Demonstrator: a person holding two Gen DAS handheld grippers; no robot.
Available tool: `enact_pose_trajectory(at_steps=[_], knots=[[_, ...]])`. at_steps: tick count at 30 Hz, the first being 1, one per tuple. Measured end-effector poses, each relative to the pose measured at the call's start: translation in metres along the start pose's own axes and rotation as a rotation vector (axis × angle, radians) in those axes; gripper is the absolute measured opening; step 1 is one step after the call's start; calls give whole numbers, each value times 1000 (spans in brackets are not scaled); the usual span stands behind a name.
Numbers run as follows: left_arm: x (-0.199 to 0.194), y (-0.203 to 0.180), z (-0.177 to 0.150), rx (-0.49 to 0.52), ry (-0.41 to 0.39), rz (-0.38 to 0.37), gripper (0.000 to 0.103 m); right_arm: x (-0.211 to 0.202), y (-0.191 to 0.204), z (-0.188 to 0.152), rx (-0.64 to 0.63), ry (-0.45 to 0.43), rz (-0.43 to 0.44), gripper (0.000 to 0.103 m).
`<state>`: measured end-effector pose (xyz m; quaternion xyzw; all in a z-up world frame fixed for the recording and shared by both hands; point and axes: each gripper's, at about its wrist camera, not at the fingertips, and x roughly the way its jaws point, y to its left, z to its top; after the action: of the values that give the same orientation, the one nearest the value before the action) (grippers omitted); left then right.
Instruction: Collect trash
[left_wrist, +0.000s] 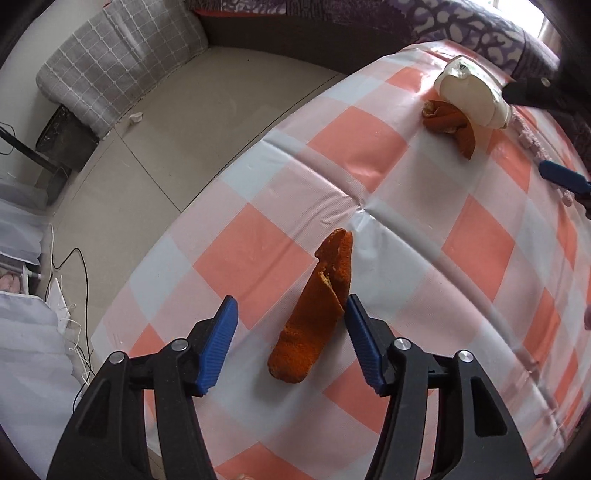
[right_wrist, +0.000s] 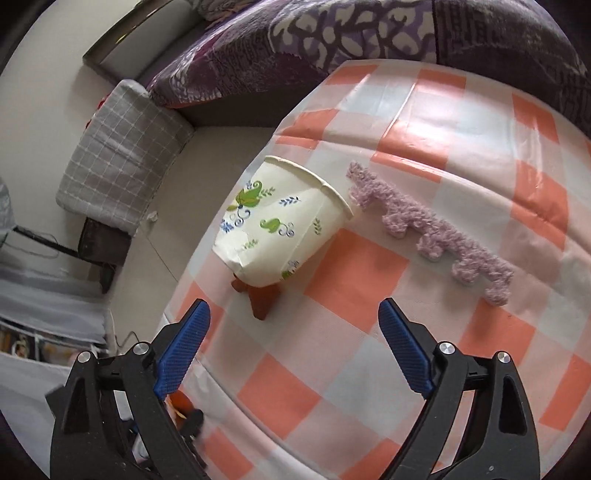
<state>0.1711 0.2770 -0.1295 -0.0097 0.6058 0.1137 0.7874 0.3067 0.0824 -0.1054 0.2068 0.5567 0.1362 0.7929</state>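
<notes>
Left wrist view: left gripper (left_wrist: 291, 314) spread apart around orange peel (left_wrist: 314, 310) near tablecloth (left_wrist: 424, 280) edge. Right gripper (right_wrist: 293, 314) spread apart, empty; crushed paper cup (right_wrist: 277, 229) lay at the cloth's edge.

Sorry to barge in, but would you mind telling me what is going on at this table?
A person with a gripper in each hand is clearing trash off a checked tablecloth. The left gripper is open around a long piece of orange peel, not yet closed on it. The right gripper is open and empty, facing a crumpled paper cup that lies on its side over more orange peel. A strip of fuzzy purple trim lies beside the cup.
</notes>
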Motion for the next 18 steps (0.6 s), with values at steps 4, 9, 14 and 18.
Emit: enact_pose_trajectory(at_steps=[4, 9, 14, 18], knots=[[0, -5, 0, 27, -15, -15, 41, 16, 8, 12, 102, 12, -14, 91], [-2, -7, 1, 18, -17, -31, 39, 31, 15, 21, 172, 16, -73, 94], [-2, -3, 3, -8, -18, -37, 30, 39, 9, 21, 189, 31, -124, 91], [-3, 5, 3, -54, -19, -40, 24, 35, 2, 18, 99, 20, -110, 63]])
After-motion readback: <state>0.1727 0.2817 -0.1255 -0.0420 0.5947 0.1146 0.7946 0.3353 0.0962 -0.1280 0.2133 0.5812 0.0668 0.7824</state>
